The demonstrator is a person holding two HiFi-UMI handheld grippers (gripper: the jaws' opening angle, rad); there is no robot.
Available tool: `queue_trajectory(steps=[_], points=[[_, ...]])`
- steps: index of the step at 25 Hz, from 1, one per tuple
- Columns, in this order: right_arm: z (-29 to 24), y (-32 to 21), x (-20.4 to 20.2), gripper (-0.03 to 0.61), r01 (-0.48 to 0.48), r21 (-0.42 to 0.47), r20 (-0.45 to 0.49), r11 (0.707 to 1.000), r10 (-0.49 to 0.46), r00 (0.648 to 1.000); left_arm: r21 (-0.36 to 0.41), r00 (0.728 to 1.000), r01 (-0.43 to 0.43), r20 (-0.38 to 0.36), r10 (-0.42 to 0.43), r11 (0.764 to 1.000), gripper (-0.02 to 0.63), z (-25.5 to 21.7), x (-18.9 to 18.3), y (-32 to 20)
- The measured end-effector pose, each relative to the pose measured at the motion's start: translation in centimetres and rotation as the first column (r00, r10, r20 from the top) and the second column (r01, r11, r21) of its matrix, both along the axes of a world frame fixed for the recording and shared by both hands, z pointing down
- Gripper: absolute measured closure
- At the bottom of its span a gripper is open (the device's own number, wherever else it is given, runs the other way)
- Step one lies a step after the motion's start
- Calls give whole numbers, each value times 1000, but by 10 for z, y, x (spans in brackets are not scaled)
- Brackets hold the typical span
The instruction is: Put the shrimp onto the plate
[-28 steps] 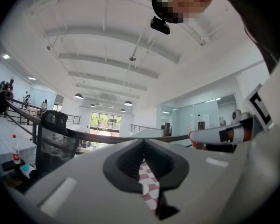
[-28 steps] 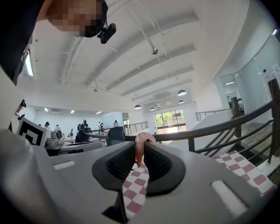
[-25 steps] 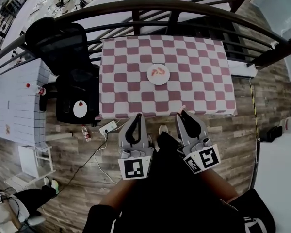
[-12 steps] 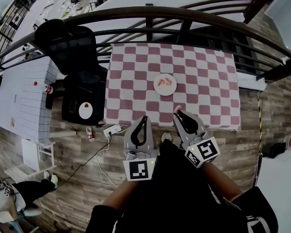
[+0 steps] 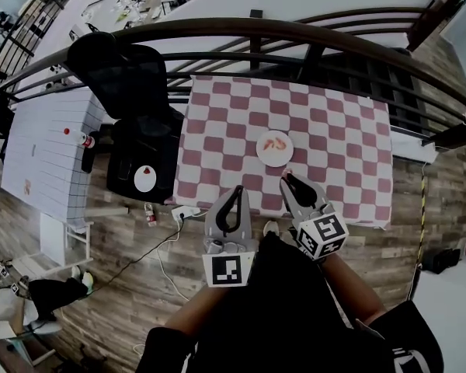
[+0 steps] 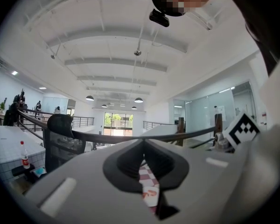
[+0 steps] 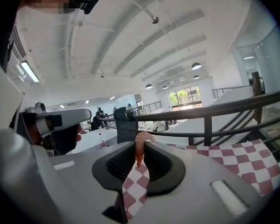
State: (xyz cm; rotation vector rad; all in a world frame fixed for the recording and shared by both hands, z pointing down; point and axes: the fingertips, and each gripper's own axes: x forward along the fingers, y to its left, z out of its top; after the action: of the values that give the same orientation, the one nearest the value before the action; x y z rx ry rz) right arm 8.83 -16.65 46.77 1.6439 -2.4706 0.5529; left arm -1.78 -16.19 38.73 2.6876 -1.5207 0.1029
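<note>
The table (image 5: pixel 233 123), spread with a red-and-white checked cloth and backed by a dark railing (image 5: pixel 295 33), carries one white plate (image 5: pixel 275 149) toward the middle of the cloth, and pink pieces already lie on it, which I take to be shrimp set down there. So the task looks partly done. What is left, by my reading, is at least the piece now in the air. The right gripper (image 5: pixel 288 179) hangs over the table's near edge, well short of the plate, with its fingers clamped on a pale pink shrimp (image 7: pixel 139 147). The shrimp hangs upright between the pads, its curled end poking above the tips. The left gripper (image 5: pixel 236 193) is held just beside it, short of the cloth; its fingers meet at the tips with nothing between them. To finish, the carried shrimp has to travel forward to the plate and be let go there. Much is hard to make out. From the head view the plate is small, so the count of pieces on it is uncertain — two, perhaps. No view shows whether more shrimp wait elsewhere. In the left gripper view only a sliver of cloth and plate shows through the gap in the jaws, and the lower end of the held shrimp is lost between the right pads.
</note>
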Motion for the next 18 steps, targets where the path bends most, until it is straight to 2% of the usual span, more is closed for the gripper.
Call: queue_trajectory(steps=[4, 13, 18], points=[[17, -13, 4, 523, 23, -51, -27, 998, -25, 999, -15, 1000, 14, -17, -14, 1000, 604, -4, 7, -13], [59, -39, 1, 523, 105, -125, -98, 987, -118, 988, 23, 999, 28, -23, -27, 999, 604, -9, 17, -26], [77, -54, -8, 523, 143, -151, -92, 978, -158, 983, 20, 999, 52, -12, -51, 998, 604, -9, 10, -28]])
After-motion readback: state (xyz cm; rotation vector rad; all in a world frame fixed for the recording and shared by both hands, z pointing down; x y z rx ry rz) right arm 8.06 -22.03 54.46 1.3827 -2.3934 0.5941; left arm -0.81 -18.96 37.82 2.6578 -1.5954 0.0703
